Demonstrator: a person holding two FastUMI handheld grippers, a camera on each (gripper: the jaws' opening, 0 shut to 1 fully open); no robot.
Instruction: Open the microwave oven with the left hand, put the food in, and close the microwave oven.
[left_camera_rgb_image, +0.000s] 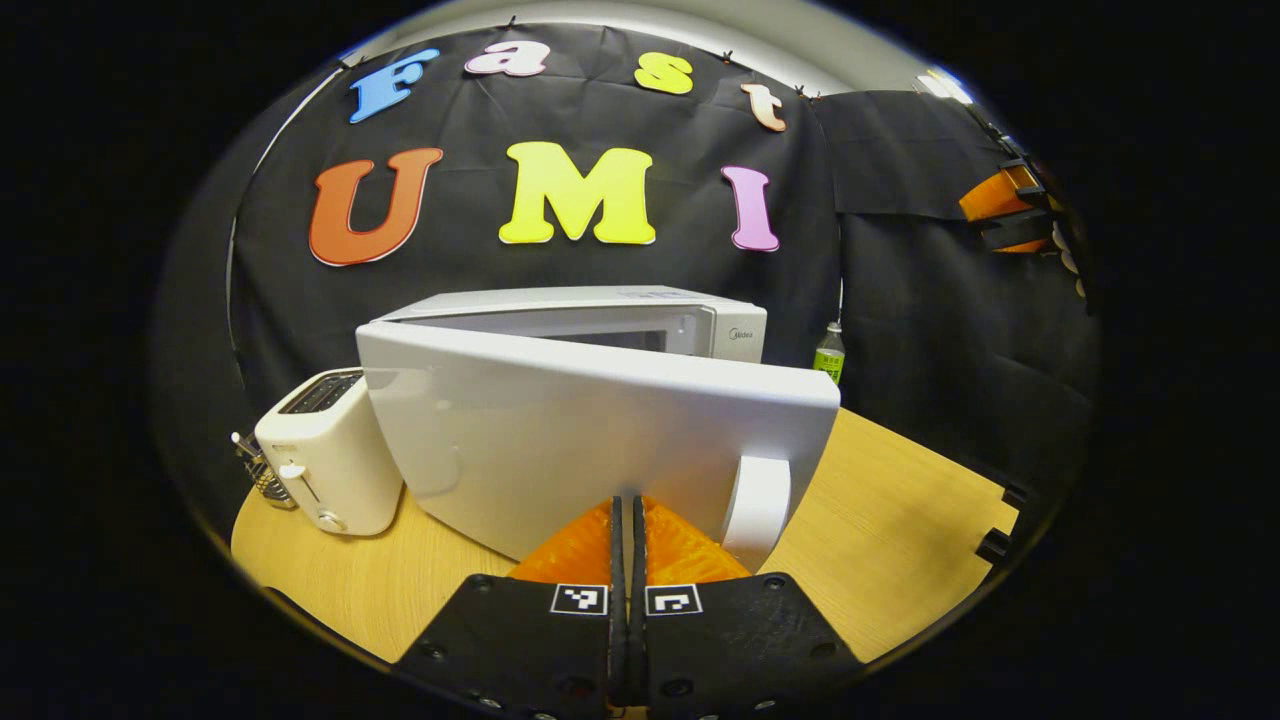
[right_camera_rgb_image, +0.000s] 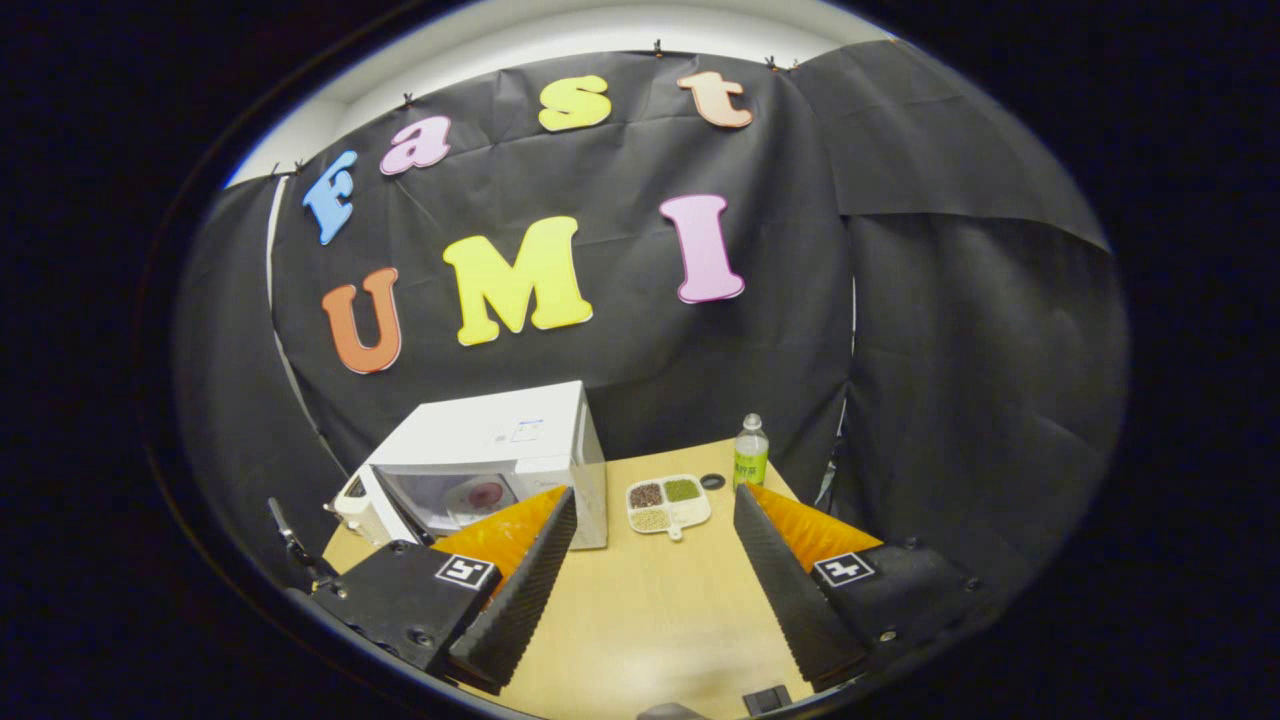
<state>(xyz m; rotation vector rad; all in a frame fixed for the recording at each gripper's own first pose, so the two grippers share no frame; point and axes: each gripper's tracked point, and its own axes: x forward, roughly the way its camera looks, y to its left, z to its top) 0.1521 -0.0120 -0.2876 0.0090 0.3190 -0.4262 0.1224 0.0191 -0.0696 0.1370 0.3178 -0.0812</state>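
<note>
The white microwave (left_camera_rgb_image: 600, 320) stands on the wooden table with its door (left_camera_rgb_image: 560, 430) swung partly open toward me. My left gripper (left_camera_rgb_image: 628, 502) is shut with nothing between its fingers, its tips close against the door's outer face, just left of the white door handle (left_camera_rgb_image: 757, 510). In the right gripper view the microwave (right_camera_rgb_image: 500, 440) is at the left, and a round plate (right_camera_rgb_image: 483, 495) shows inside it. A white divided food tray (right_camera_rgb_image: 668, 503) with several kinds of grains lies on the table beside the microwave. My right gripper (right_camera_rgb_image: 655, 492) hangs open, high above the table, with the tray seen between its fingers.
A white toaster (left_camera_rgb_image: 325, 455) stands left of the microwave, with a small wire rack (left_camera_rgb_image: 262, 480) beside it. A green-labelled bottle (right_camera_rgb_image: 750, 452) and a small black lid (right_camera_rgb_image: 712, 481) sit behind the tray. Bare table (right_camera_rgb_image: 650, 600) lies in front. The other gripper (left_camera_rgb_image: 1010, 205) shows up high on the right.
</note>
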